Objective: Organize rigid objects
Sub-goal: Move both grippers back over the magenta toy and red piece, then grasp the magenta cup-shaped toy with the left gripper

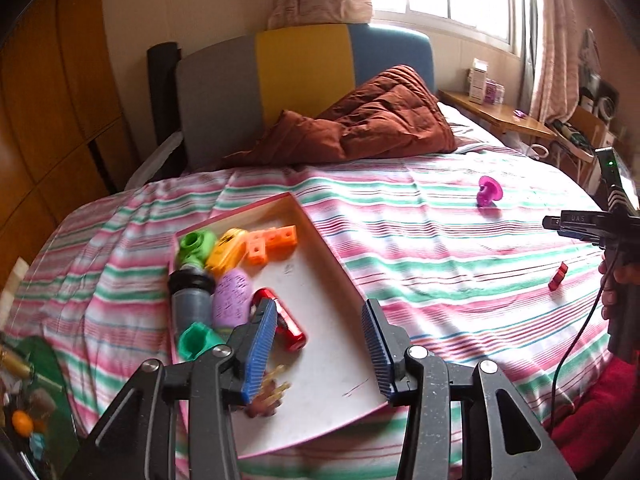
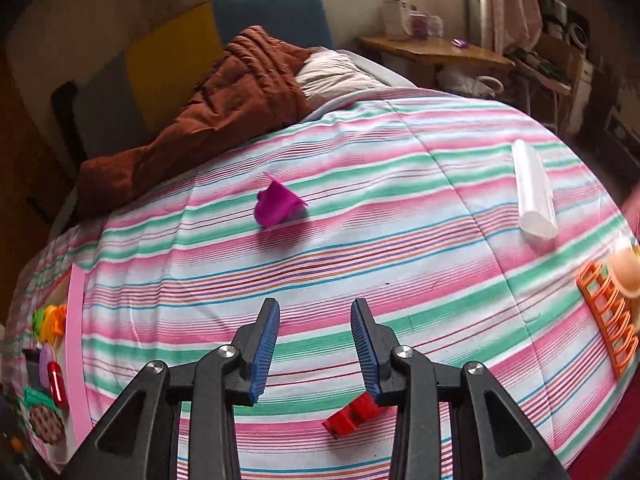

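"UAS" on right gripper (image 1: pixel 576 224)

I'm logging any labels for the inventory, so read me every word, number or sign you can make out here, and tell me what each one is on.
"UAS": pale letters on the black body of the right gripper, seen from the left wrist view; a mark before them is too blurred to read.
Purple egg-shaped toy in the tray: dark print, too blurred to read.
Boxes on the wooden shelf: labels too small to read.
Nothing else legible.
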Demonstrator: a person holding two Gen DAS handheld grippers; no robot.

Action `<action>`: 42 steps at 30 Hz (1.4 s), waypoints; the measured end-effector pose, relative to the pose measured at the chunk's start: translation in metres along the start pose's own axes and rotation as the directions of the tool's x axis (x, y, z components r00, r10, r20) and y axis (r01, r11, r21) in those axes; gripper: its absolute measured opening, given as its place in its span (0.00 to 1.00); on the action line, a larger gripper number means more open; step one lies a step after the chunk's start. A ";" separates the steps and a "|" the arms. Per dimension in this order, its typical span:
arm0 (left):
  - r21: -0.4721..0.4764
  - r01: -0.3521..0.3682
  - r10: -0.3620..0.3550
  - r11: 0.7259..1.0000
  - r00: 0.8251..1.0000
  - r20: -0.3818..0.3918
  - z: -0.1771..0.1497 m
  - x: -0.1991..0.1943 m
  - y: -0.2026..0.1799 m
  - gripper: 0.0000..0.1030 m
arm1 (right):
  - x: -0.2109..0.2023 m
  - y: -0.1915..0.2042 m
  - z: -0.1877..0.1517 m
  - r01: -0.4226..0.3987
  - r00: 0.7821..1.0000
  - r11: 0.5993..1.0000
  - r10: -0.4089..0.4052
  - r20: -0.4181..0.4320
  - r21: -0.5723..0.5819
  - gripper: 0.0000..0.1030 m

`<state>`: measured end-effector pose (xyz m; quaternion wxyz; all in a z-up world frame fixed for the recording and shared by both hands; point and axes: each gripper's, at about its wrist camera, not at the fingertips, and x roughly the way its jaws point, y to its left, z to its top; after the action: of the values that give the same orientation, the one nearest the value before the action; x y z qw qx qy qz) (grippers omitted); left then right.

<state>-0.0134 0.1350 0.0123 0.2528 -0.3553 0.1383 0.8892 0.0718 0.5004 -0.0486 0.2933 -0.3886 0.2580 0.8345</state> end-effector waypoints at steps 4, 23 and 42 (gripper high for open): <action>0.047 0.025 -0.025 0.999 1.000 -0.004 0.015 0.014 -0.024 0.44 | -0.003 -0.016 0.002 0.015 1.000 0.997 -0.016 0.002 0.071 0.36; 0.130 0.270 -0.243 0.954 0.952 -0.188 0.085 0.138 -0.148 0.73 | -0.012 -0.072 0.008 0.022 1.000 0.930 -0.027 0.009 0.368 0.36; 0.473 0.428 -0.375 0.770 0.903 -0.207 0.153 0.262 -0.272 0.76 | -0.005 -0.070 0.009 -0.085 0.995 0.908 0.101 -0.018 0.411 0.36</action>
<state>-0.1129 0.5185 -0.0813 0.5143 -0.3416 0.3008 0.7269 0.1185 0.5537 -0.0542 0.3231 -0.3221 0.4508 0.7672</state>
